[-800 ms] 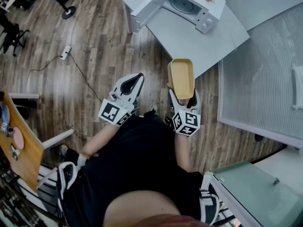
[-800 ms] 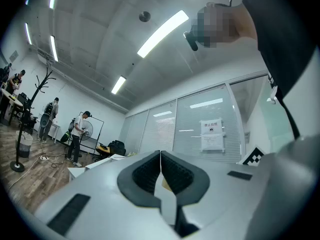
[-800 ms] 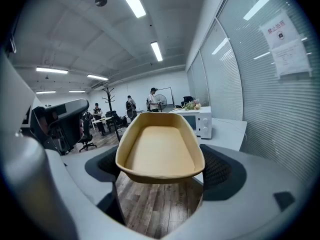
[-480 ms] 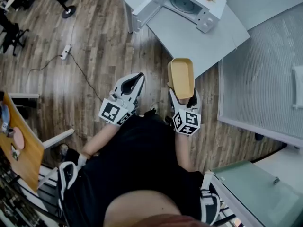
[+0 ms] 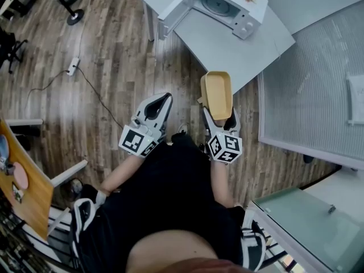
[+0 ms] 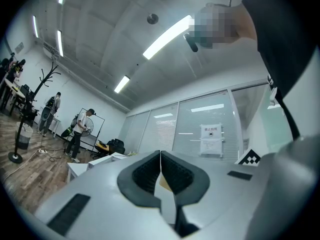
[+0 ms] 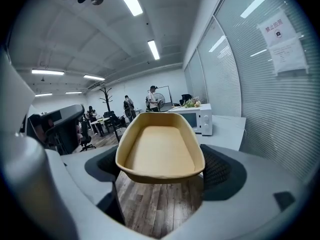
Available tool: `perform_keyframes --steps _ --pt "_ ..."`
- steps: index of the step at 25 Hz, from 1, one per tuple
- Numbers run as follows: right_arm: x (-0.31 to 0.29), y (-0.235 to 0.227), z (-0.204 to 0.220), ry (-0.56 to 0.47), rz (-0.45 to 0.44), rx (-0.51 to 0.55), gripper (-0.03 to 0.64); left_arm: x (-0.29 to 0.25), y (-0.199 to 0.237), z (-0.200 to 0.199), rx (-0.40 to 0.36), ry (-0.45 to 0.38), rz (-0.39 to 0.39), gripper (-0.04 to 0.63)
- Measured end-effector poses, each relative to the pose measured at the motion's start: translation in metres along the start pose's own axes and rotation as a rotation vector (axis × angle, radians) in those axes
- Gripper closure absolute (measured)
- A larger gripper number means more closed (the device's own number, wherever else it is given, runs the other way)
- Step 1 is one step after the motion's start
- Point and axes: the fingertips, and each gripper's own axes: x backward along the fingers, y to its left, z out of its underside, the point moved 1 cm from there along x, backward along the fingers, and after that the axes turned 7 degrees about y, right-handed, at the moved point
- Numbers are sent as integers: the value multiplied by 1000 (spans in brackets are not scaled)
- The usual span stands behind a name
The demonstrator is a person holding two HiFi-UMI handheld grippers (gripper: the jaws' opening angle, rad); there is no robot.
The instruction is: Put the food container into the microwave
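**Two tongs, one empty tub, microwave well ahead**

Two tongs show in the head view, held out side by side over a wooden floor (image 5: 114, 67). The right tongs (image 5: 219, 116) are clamped on the near end of the food container (image 5: 216, 94), a tan oblong tub that sticks out forward past their tips with its open side up. Nothing lies in it. The left tongs (image 5: 164, 99), just beside and left of the right pair, are closed. Well ahead of both stands a white worktop (image 5: 233, 47) carrying the microwave (image 5: 244, 17), its door (image 5: 169, 15) swung wide. Only the round turntable (image 5: 219, 4) shows in its cavity.

In the left gripper view, the left tongs (image 6: 160, 156) have their dark pads pressed together at the tips and grip nothing.

In the right gripper view, the right tongs (image 7: 162, 170) hold the food container (image 7: 161, 151) by its sides, one pad against each wall, and its smooth tan inside is bare. Beyond its far rim, slightly right and well apart, sits the microwave (image 7: 197, 120) on the worktop (image 7: 229, 128).
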Motion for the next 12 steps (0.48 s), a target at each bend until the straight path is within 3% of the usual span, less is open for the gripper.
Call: perform_keyframes --steps 7,12 --pt "-34 -5 -1 27 10 -5 121 -15 22 13 32 17 6 571" --pt "-102 -30 -24 19 -29 2 121 -60 51 16 1 13 -22 571"
